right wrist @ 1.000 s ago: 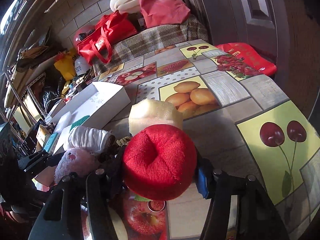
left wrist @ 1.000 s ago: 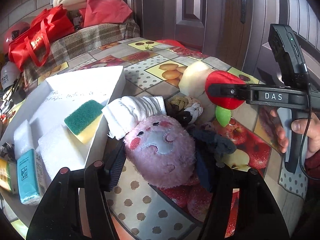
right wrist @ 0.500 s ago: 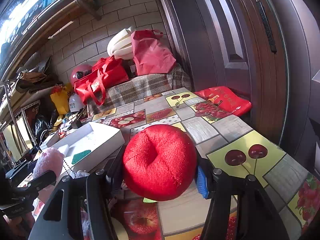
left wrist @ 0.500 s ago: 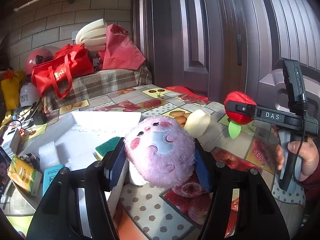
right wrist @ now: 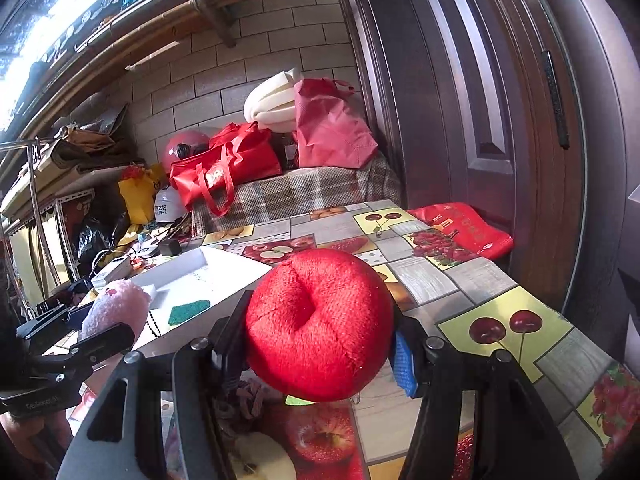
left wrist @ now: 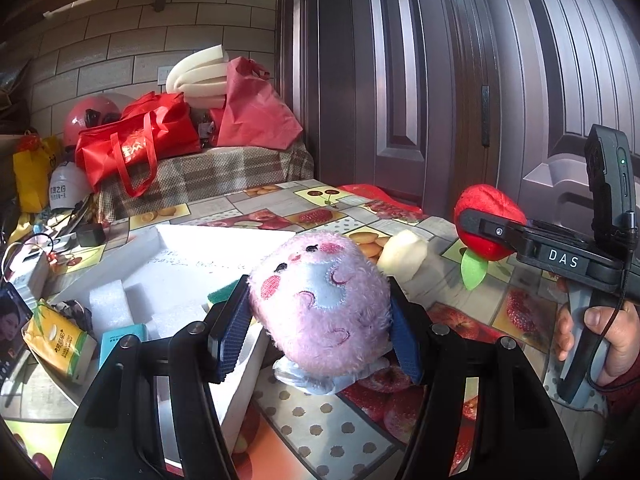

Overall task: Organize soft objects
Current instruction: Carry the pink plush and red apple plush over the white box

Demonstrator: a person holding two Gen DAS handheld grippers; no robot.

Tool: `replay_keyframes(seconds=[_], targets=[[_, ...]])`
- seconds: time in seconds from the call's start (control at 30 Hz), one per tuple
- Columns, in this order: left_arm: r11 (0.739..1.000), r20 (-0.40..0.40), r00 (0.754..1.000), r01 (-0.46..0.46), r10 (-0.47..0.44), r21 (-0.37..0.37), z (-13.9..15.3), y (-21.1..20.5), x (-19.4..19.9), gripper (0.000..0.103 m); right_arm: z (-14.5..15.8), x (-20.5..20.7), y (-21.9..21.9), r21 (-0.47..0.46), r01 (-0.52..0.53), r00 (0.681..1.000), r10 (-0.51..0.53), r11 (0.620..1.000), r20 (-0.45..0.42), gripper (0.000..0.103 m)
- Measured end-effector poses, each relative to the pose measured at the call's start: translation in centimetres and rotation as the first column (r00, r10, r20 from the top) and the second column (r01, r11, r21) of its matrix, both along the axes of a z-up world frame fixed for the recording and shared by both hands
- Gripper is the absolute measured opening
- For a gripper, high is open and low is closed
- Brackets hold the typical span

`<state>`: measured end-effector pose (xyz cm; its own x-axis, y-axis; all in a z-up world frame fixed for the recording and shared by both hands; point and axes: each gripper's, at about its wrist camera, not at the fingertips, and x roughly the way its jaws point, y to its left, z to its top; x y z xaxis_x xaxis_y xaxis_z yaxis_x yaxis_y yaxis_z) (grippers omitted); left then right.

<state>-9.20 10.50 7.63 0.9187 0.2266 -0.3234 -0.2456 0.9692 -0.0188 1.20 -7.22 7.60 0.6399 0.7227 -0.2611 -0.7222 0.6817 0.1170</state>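
The left hand-held gripper grips a fuzzy pink oval plush toy with an embroidered pale-blue face, its blue pads pressed into the toy's two sides. The toy is lifted clear of the bench, above the near edge of the white foam tray. Its face turns up and toward the camera, and its long axis tilts away from the camera, top end farthest.

The right hand-held gripper is clamped on a round red plush apple, also held in the air over the fruit-patterned cloth of the bench. The apple's dimple faces the camera; seen from the left wrist view, a green felt leaf hangs below it.

A second ago both toys sat low among a heap of soft things on the bench. Now both are raised, and both cameras look more level, taking in the brick wall and dark door. A green scouring sponge lies in the tray.
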Motion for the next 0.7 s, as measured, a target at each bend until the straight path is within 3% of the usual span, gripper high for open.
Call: replay_keyframes(seconds=[0.33, 0.7], targets=[[1.000, 0.006, 1.000, -0.024, 0.024, 0.011, 0.0, 0.7, -1.0, 0.063, 0.0, -2.0, 1.7, -0.023, -0.057, 0.998, 0.058, 0.998, 0.033, 0.060], [0.993, 0.014, 0.993, -0.116, 0.116, 0.000, -0.2, 4.1, -2.8, 0.063, -0.4, -3.7, 4.0, -0.074, -0.110, 0.992, 0.114, 0.991, 0.052, 0.060]])
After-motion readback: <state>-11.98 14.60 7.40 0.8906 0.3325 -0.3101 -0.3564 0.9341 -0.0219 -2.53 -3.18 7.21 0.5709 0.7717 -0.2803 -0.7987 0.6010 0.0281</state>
